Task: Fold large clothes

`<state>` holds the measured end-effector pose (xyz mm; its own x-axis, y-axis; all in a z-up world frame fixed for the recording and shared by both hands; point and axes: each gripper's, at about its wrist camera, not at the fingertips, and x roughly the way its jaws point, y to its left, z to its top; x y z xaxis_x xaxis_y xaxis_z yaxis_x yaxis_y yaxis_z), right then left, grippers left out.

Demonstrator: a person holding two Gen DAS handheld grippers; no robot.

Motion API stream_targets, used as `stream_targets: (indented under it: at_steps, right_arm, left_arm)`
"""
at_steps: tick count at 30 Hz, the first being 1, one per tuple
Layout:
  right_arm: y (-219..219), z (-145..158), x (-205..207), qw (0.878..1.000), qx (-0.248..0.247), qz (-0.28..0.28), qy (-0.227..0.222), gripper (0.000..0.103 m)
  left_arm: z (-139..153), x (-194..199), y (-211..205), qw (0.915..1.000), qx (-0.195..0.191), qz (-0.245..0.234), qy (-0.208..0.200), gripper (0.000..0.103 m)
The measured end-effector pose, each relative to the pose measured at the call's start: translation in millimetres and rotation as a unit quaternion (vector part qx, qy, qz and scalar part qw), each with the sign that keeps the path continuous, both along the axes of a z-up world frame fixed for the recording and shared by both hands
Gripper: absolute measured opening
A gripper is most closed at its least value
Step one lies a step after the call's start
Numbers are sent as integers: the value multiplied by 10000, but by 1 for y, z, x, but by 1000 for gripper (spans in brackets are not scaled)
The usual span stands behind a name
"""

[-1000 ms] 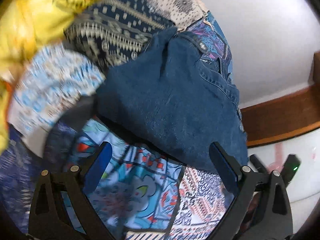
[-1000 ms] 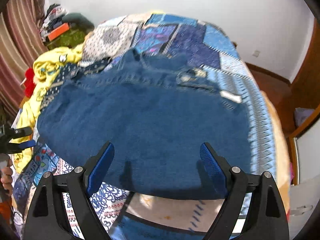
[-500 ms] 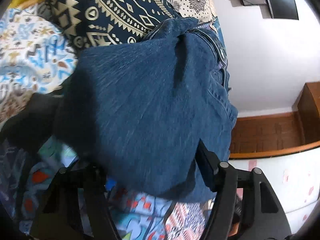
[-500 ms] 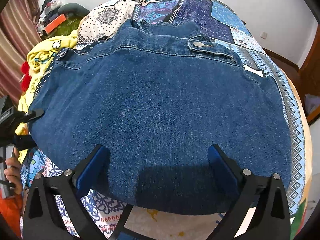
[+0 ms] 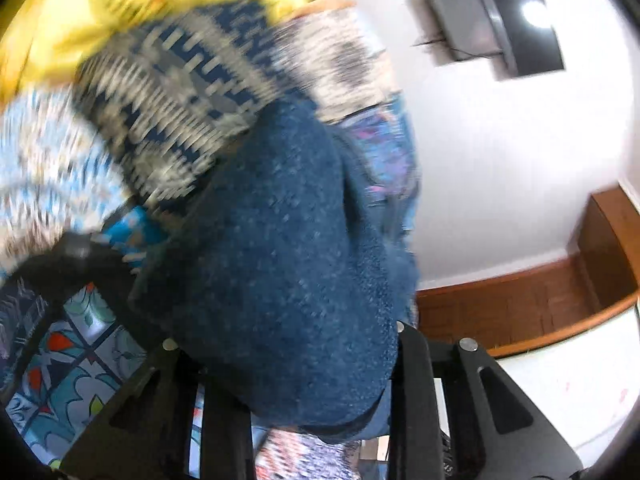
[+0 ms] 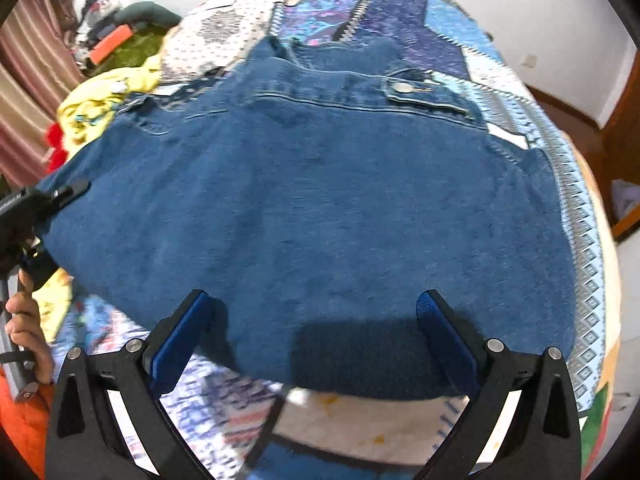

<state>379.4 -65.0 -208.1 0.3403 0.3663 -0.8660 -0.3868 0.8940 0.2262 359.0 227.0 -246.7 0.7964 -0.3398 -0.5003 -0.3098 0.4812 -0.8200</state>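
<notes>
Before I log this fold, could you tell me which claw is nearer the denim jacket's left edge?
Left. The left claw is at that edge, with the denim jacket bunched between its fingers; the right claw hangs open over the near hem.

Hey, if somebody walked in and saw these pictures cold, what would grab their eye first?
First, the big denim jacket spread across the patchwork bedspread, filling the middle of the right wrist view. Then the bright yellow garment bunched at the bed's left edge. In the blurred left wrist view, a fold of denim sits between the fingers of the left gripper, while the right gripper hovers open over the jacket's near hem.
</notes>
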Motion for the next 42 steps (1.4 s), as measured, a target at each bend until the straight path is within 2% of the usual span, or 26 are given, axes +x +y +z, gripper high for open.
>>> stream_targets:
  at_steps: [5, 9, 11, 14, 16, 18, 20, 23, 26, 32, 37, 40, 42]
  right_arm:
    - [11, 22, -5, 9997, 171, -5, -167, 102]
    - [37, 35, -9, 9987, 283, 221, -354, 102]
    - [55, 36, -11, 9979, 277, 399, -417, 102]
    - [88, 26, -12, 9960, 192, 770, -402, 102]
    - [107, 14, -11, 9946, 30, 986, -328, 102]
    - [123, -4, -10, 9932, -138, 1152, -135, 102]
    - [128, -17, -8, 9938, -146, 1102, -20, 103]
    - [130, -19, -8, 9922, -215, 1221, -86, 103]
    - [121, -15, -7, 9908, -78, 1347, 72, 103]
    - [48, 4, -1, 9952, 711, 612, 268, 103]
    - [-26, 11, 1, 9971, 727, -198, 89, 103]
    - [-65, 10, 1, 9947, 788, -652, 90, 103]
    - [-88, 7, -1, 9925, 814, -908, 102, 103]
  left_arm:
    - [67, -16, -10, 9936, 986, 112, -540, 26]
    - [102, -35, -13, 9777, 1972, 252, -679, 26]
    - [114, -41, -17, 9661, 2476, 272, -674, 26]
    - [119, -39, -22, 9565, 2842, 227, -612, 26]
    - [116, -34, -24, 9537, 2955, 184, -531, 26]
    - [112, -28, -24, 9544, 2947, 162, -456, 26]
    - [108, -21, -25, 9546, 2958, 159, -316, 26]
    - [106, -23, -25, 9555, 2934, 183, -254, 26]
    - [106, -29, -29, 9553, 2939, 108, -309, 26]
    - [126, -8, -83, 9385, 3385, -398, -553, 26]
    - [131, 16, -143, 9282, 3508, -976, -759, 26]
    - [117, 32, -188, 9209, 3530, -1498, -701, 26]
    - [104, 38, -213, 9125, 3619, -1802, -619, 25]
